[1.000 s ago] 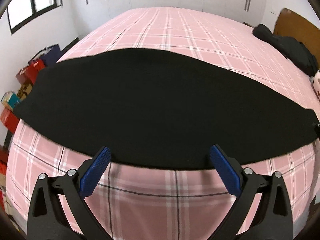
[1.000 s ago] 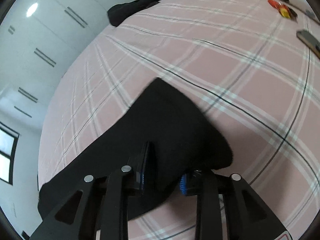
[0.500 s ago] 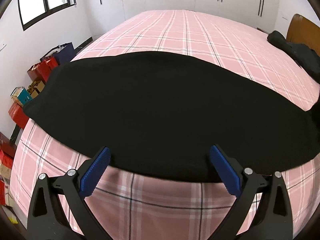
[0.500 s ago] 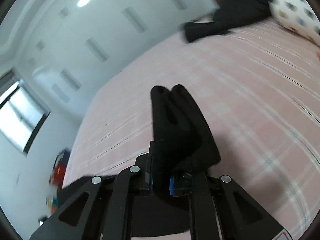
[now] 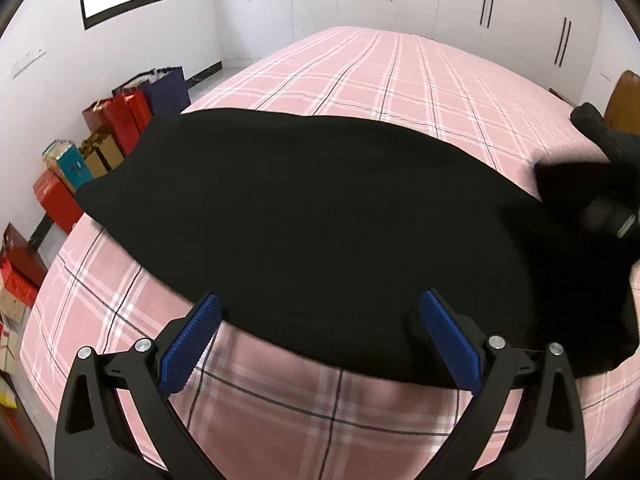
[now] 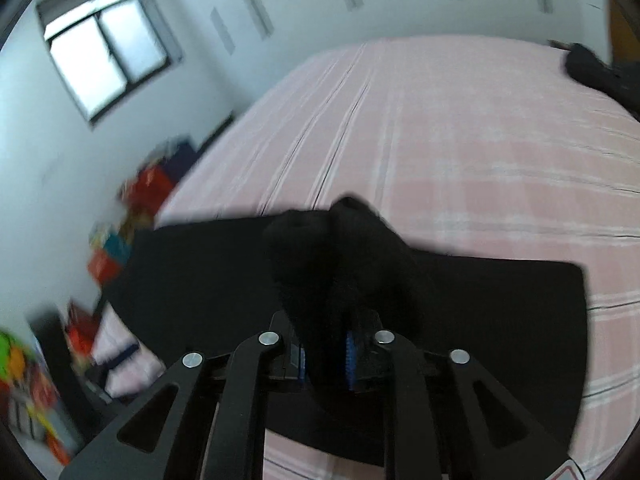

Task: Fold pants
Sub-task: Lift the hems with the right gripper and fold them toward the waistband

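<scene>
The black pants (image 5: 304, 216) lie flat across the pink plaid bed (image 5: 400, 76), long side left to right. My left gripper (image 5: 320, 340) is open and empty, its blue fingertips at the pants' near edge. My right gripper (image 6: 325, 354) is shut on a bunched end of the pants (image 6: 340, 256) and holds it up above the rest of the cloth (image 6: 500, 300). It also shows as a blurred dark shape at the right of the left wrist view (image 5: 608, 216).
Red and blue boxes and bags (image 5: 120, 120) stand on the floor by the left side of the bed. A dark garment (image 5: 600, 128) lies near the wooden headboard (image 5: 626, 96) at far right. White wardrobes line the far wall.
My right gripper has lifted the pants' end and swung it left, over the flat part of the pants. The left gripper has stayed open at the near edge, shifting slightly.
</scene>
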`<control>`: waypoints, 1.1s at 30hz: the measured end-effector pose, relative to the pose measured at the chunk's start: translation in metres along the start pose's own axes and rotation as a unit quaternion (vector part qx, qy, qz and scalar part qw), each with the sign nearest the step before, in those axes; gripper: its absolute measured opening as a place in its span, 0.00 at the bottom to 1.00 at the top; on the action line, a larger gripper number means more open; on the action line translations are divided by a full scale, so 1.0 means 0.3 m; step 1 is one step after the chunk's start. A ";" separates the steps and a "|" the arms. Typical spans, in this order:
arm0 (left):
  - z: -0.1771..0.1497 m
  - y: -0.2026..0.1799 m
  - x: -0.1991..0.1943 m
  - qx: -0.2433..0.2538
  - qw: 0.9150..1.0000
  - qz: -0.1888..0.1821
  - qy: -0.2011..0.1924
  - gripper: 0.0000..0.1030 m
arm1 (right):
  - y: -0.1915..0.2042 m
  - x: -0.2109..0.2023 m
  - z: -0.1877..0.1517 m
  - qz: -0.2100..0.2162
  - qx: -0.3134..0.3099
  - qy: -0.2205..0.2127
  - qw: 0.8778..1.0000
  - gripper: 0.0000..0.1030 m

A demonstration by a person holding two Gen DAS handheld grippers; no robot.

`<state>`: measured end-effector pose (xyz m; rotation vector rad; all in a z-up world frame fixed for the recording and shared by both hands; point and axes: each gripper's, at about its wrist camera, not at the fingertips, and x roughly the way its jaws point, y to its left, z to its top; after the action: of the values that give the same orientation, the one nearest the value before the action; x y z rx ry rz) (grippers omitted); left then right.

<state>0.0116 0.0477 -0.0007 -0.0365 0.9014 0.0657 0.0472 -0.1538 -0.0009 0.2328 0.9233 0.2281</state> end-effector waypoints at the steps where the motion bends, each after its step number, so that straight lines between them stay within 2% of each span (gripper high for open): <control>1: 0.001 0.006 -0.001 -0.003 1.000 0.001 -0.001 0.95 | 0.013 0.028 -0.035 -0.004 -0.008 0.012 1.000 0.17; 4: 0.004 0.015 0.002 -0.008 1.000 -0.001 0.002 0.95 | 0.055 0.094 -0.098 -0.029 -0.042 0.031 0.998 0.19; 8: 0.003 0.020 0.001 -0.006 1.000 0.001 0.002 0.95 | 0.072 0.084 -0.128 -0.045 -0.066 0.025 0.996 0.19; 10: 0.002 0.012 0.005 -0.001 1.000 0.001 0.003 0.95 | 0.078 0.068 -0.116 -0.044 -0.064 0.017 0.997 0.11; 15: -0.006 0.001 0.003 0.001 1.000 -0.003 0.004 0.95 | 0.114 -0.051 -0.002 -0.004 -0.020 -0.051 0.999 0.11; 17: -0.009 0.000 0.005 0.001 1.000 -0.003 0.006 0.95 | 0.160 -0.034 0.017 0.001 -0.029 -0.044 0.999 0.25; 18: -0.010 -0.001 0.008 0.002 1.000 -0.005 0.008 0.95 | 0.181 0.004 0.016 -0.002 -0.038 -0.025 0.999 0.37; 19: -0.012 -0.001 0.009 0.003 1.000 -0.005 0.009 0.95 | 0.202 0.057 0.007 -0.004 -0.048 0.001 0.999 0.55; 21: -0.014 0.000 0.011 0.006 1.000 -0.003 0.010 0.95 | 0.218 0.103 -0.033 -0.008 -0.062 0.040 0.997 0.54; 22: -0.016 0.003 0.011 0.007 1.000 -0.001 0.010 0.95 | 0.209 0.069 -0.057 -0.001 -0.060 0.035 0.998 0.51; 24: -0.019 0.014 0.010 0.002 1.000 -0.003 0.011 0.95 | 0.149 -0.064 -0.084 -0.006 -0.033 -0.016 0.999 0.52; 25: -0.019 0.017 0.011 -0.002 1.000 -0.005 0.014 0.95 | 0.086 -0.142 -0.096 -0.015 -0.007 -0.037 0.999 0.59; 27: -0.014 0.019 0.016 -0.011 1.000 -0.014 0.019 0.95 | -0.082 -0.262 -0.129 -0.045 0.055 -0.054 0.996 0.71; 30: -0.017 0.010 0.021 -0.012 0.999 -0.019 0.025 0.95 | -0.332 -0.326 -0.219 -0.117 0.130 -0.022 0.984 0.72; 31: -0.020 0.004 0.020 -0.010 0.999 -0.020 0.025 0.95 | -0.394 -0.333 -0.249 -0.129 0.153 -0.015 0.980 0.72; 33: -0.026 -0.006 0.018 -0.009 0.999 -0.025 0.024 0.95 | -0.507 -0.323 -0.307 -0.114 0.201 -0.003 0.973 0.73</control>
<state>0.0090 0.0456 -0.0097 -0.0777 0.9483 0.0258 -0.0691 -0.3177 -0.0258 0.4970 0.9764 -0.1750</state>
